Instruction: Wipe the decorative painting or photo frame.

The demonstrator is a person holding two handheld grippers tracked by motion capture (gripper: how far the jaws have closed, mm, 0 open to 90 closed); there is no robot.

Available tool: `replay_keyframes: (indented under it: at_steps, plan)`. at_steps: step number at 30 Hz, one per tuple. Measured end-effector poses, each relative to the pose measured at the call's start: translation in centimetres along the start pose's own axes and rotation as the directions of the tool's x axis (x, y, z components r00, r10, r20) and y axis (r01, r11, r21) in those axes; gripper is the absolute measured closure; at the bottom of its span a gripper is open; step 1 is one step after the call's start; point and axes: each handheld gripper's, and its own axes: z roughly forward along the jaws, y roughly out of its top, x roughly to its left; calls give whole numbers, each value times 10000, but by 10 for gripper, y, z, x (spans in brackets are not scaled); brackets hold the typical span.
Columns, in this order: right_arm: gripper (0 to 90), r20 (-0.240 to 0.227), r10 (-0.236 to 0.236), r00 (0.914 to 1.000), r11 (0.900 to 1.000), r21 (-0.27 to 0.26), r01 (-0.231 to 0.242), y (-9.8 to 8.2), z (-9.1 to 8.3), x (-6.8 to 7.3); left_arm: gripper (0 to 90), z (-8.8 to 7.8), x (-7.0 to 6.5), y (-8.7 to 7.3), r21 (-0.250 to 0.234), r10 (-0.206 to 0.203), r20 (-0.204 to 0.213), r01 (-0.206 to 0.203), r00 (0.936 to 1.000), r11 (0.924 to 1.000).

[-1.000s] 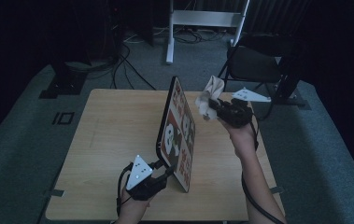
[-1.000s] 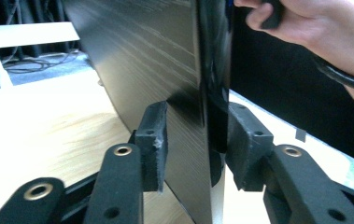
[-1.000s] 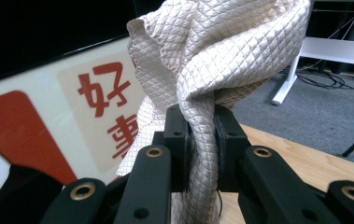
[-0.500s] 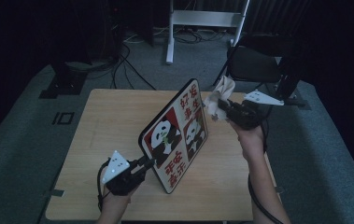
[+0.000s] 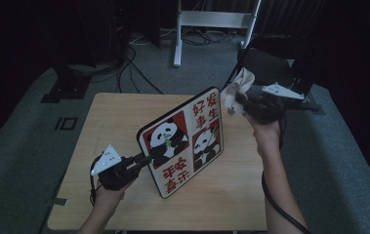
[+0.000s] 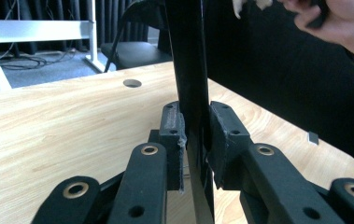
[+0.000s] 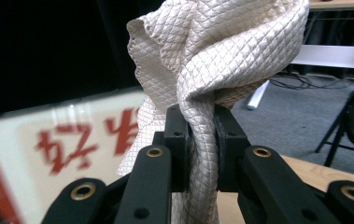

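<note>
- While it carries little else, the table (image 5: 124,112) is a pale wooden top with a small round hole showing in the left gripper view, and dark carpet lies around it.
- Standing on its lower edge near the middle of the table, the panda board (image 5: 185,139) tilts back, its printed face of two pandas and red characters turned toward the person; its upper right corner lies close to the cloth.
- At the board's lower left edge, the left hand-held gripper (image 5: 146,159) is clamped on the dark rim of the board, one pad on each side, as the left gripper view shows (image 6: 194,140).
- Raised above the table's far right corner, the right hand-held gripper (image 5: 238,101) is squeezed tight on the cloth, seen up close in the right gripper view (image 7: 198,149).
- Bunched and twisted, the cloth (image 5: 236,87) is cream with a quilted diamond weave; most of it billows above the jaws, just beside the board's top corner.
</note>
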Motion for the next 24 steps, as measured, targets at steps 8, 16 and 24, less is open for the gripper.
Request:
replay_keyframes:
  at_steps: [8,16,24]
  plan:
    - [787,0,430,9991,9990,118,-430,16,36,-2,773,0,0,0,-23,10,25,-10,10000,10000]
    - [789,-416,1181,9921,9910,689,-1151,1,65,-7,772,0,1,0,23,72,89,-72,9999,10000]
    - [792,-914,2216,9709,9676,1444,-2072,-22,76,-24,770,1,1,1,56,99,146,-100,9998,9999]
